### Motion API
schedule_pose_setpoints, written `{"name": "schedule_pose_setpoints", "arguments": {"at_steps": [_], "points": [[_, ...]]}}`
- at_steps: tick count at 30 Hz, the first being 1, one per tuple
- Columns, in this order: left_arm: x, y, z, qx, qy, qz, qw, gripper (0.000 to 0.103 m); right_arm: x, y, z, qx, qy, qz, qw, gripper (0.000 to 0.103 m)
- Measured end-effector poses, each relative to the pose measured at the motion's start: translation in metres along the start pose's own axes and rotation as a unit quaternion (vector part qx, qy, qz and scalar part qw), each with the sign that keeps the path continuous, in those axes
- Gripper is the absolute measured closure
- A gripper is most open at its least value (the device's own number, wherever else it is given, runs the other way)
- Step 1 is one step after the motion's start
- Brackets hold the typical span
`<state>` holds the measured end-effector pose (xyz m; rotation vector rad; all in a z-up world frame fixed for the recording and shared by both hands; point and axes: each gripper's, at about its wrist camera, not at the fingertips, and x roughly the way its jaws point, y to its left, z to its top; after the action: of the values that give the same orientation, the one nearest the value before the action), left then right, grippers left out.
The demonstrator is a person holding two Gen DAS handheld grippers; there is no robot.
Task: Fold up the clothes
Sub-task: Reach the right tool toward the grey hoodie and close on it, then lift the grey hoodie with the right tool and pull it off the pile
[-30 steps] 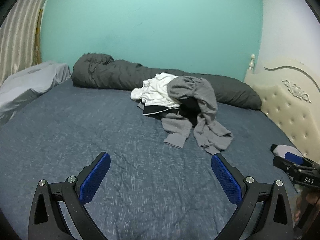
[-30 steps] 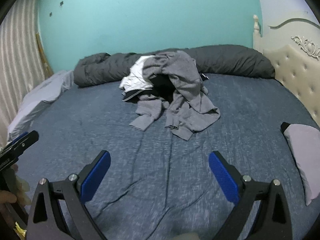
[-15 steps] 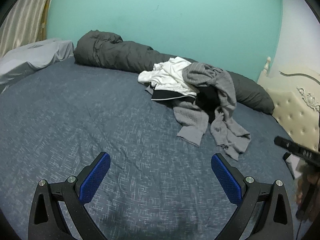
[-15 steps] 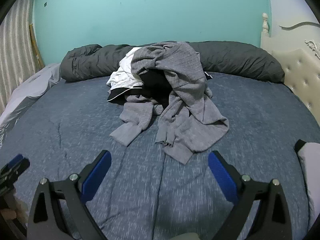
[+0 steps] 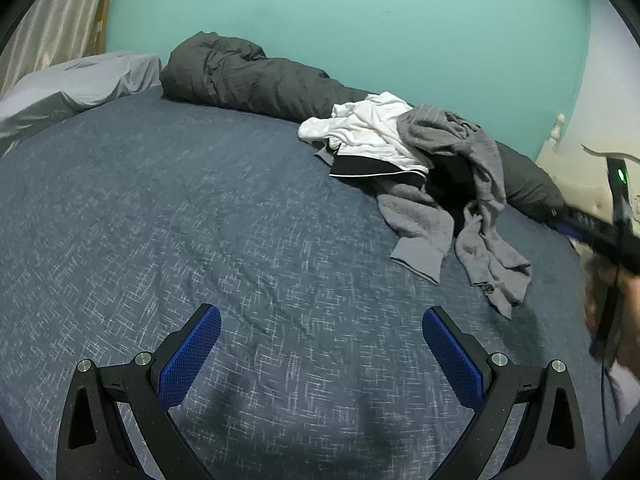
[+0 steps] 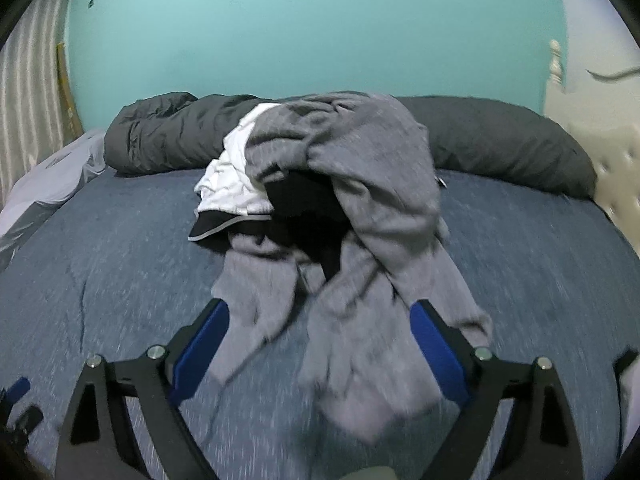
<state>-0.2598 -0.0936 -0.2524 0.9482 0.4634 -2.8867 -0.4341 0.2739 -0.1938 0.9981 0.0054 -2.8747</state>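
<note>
Your right claw (image 6: 318,344) stands with its blue pads (image 6: 200,354) spread wide, gripping nothing. The lower folds of the grey sweatshirt (image 6: 360,200) lie directly between and just ahead of the fingers; whether either pad touches the cloth cannot be told, the frame being smeared. One sleeve end trails toward the left finger, the broader hem sags under the right one. Beyond that, up the heap, a black garment (image 6: 308,216) shows in the hollow of the grey cloth. A white garment (image 6: 234,180) pokes out on the heap's left side. The whole pile sits on the blue bedspread (image 6: 120,248).

Your left claw (image 5: 322,354) is likewise parted, pads (image 5: 452,360) well apart, empty, hovering over bare bedspread (image 5: 200,220). From this claw the clothes heap lies ahead and to the right, well apart from the fingers: grey sweatshirt (image 5: 476,184) nearest, a cuffed sleeve pointing back toward you, white garment (image 5: 372,136) on the far left of the pile with a black piece (image 5: 372,168) edged in white under it.

Behind the heap, a rolled dark grey duvet (image 5: 248,76) runs along the turquoise wall (image 5: 340,20). Far left of the left claw, a pale grey pillow (image 5: 80,84) and a striped curtain (image 5: 52,20). At the right edge, a cream headboard (image 6: 616,184), and in the left claw's view the other gripper's black body (image 5: 600,232), blurred.
</note>
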Motion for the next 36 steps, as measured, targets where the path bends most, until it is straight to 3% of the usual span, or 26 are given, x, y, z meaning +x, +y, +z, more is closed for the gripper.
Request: {"name": "schedule_pose_setpoints", "arguments": {"at_steps": [1, 15, 22, 24, 27, 28, 31, 36], "points": [[0.003, 0.002, -0.001, -0.001, 0.002, 0.001, 1.0000, 0.000, 0.007, 0.001, 0.006, -0.004, 0.001, 0.000, 1.000, 0.020], [0.028, 0.020, -0.005, -0.017, -0.006, 0.006, 0.9998, 0.000, 0.102, 0.011, 0.091, 0.016, -0.013, -0.001, 1.000, 0.020], [0.037, 0.031, -0.006, -0.049, -0.010, 0.012, 0.9987, 0.000, 0.137, 0.028, 0.105, 0.000, -0.015, -0.016, 1.000, 0.021], [0.040, 0.030, -0.008, -0.050, -0.004, 0.012, 0.9987, 0.000, 0.143, 0.029, 0.108, -0.004, -0.017, -0.024, 1.000, 0.029], [0.041, 0.029, -0.009, -0.045, -0.001, 0.013, 0.9989, 0.000, 0.148, 0.025, 0.111, 0.000, -0.017, -0.030, 0.999, 0.061], [0.039, 0.029, -0.008, -0.046, -0.003, 0.012, 0.9988, 0.000, 0.148, 0.023, 0.111, 0.001, -0.015, -0.033, 0.999, 0.077], [0.036, 0.032, -0.006, -0.048, -0.006, 0.013, 0.9987, 0.000, 0.134, 0.026, 0.105, -0.015, -0.021, -0.030, 0.999, 0.088], [0.029, 0.034, -0.005, -0.046, -0.007, 0.010, 0.9989, 0.000, 0.081, 0.029, 0.089, -0.026, -0.050, 0.001, 0.998, 0.091]]}}
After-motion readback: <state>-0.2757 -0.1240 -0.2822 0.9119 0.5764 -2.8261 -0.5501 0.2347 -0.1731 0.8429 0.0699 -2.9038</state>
